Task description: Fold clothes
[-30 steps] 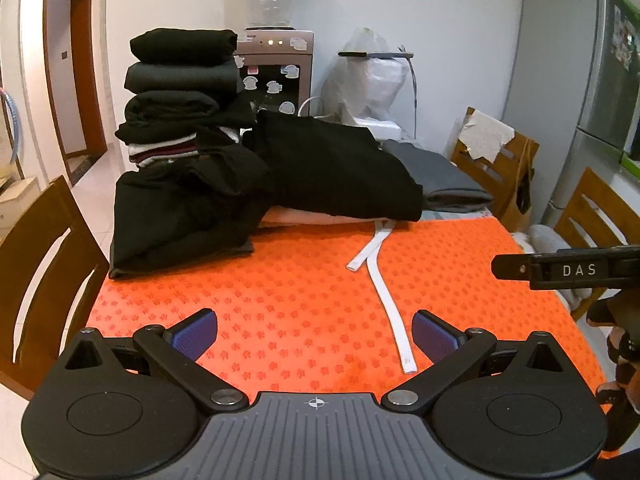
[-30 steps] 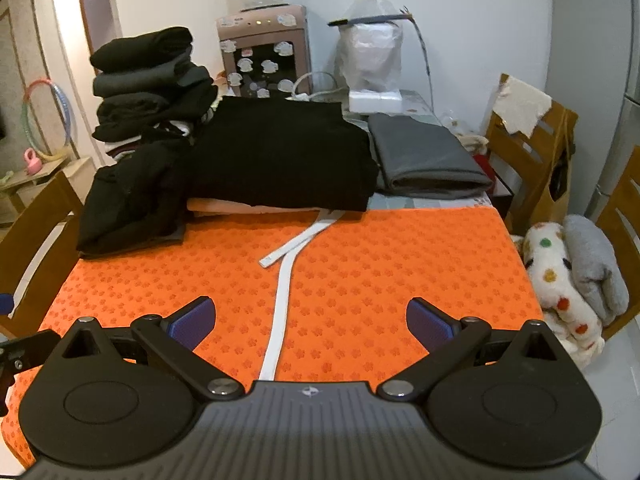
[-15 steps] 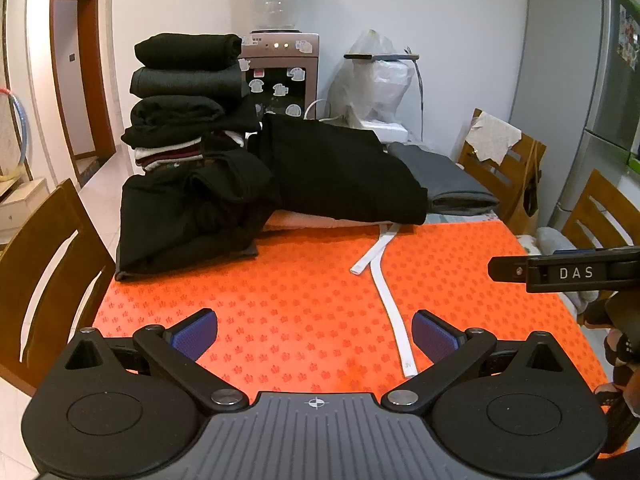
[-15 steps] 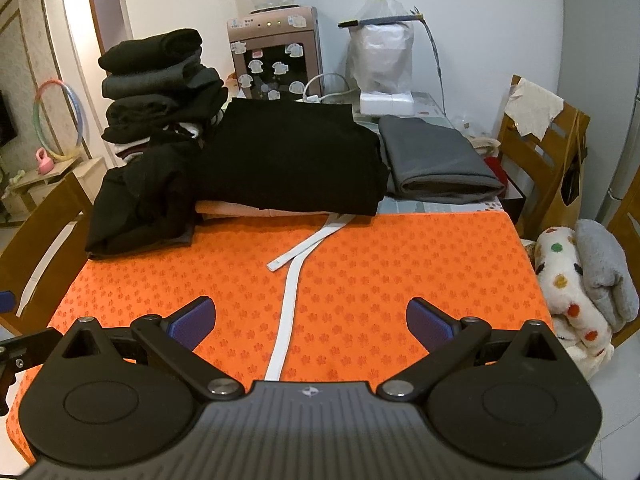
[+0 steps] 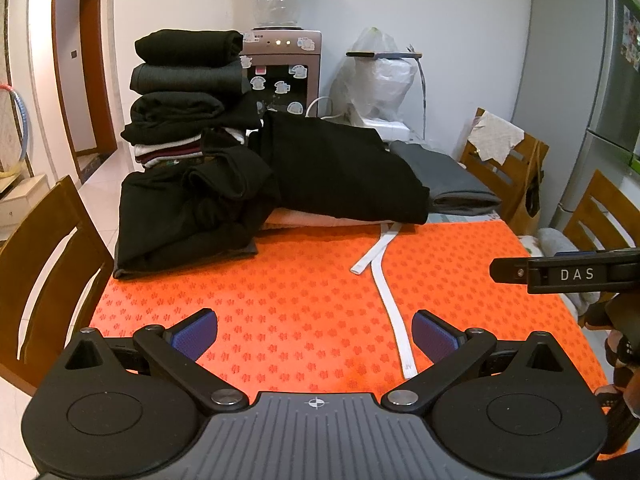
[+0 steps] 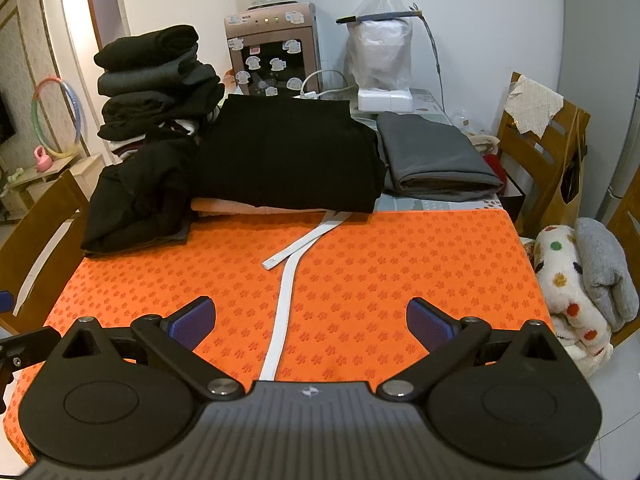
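Both grippers are hanging above the orange mat with their jaws spread wide and nothing between them: the left gripper and the right gripper. Clothes are lying along the far side of the table: a rumpled black garment on the left, looking unfolded, just beside a flat black garment and a folded grey one, with a tall folded stack behind. Its cloth is looking soft, limp and light, so pinching an edge or corner would probably be serving best. A white strap is trailing across the mat. No containers are showing on the table.
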The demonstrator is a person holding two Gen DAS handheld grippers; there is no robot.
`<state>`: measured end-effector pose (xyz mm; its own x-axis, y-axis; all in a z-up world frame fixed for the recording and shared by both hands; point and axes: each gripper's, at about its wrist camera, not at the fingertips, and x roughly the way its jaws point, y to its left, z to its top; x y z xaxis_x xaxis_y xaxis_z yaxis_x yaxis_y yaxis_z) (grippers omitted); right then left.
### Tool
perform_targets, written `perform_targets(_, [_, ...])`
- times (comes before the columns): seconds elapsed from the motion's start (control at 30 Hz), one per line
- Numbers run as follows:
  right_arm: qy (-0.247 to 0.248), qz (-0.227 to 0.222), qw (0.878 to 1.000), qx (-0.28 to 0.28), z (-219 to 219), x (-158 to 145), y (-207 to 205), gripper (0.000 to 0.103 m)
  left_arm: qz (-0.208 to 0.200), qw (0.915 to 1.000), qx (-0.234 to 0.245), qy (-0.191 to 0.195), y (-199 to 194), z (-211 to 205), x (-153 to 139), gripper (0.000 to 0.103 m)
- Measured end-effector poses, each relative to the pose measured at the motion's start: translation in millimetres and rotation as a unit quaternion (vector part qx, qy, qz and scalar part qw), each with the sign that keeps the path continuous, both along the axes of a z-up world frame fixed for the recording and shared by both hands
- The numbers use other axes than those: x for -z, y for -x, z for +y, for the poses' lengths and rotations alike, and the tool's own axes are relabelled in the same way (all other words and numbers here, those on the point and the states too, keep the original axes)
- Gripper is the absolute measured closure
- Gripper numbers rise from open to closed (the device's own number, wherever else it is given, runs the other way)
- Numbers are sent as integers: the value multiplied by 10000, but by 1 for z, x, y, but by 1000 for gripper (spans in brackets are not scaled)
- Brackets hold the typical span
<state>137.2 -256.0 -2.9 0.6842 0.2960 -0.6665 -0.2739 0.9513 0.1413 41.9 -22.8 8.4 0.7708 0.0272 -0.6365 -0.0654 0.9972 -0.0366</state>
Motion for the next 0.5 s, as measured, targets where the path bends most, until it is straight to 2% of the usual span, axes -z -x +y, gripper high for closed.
perform_targets(0.5, [34,157,9998,-66,7,11,-40,1,207,9993,-313,44,-22,11,10,0])
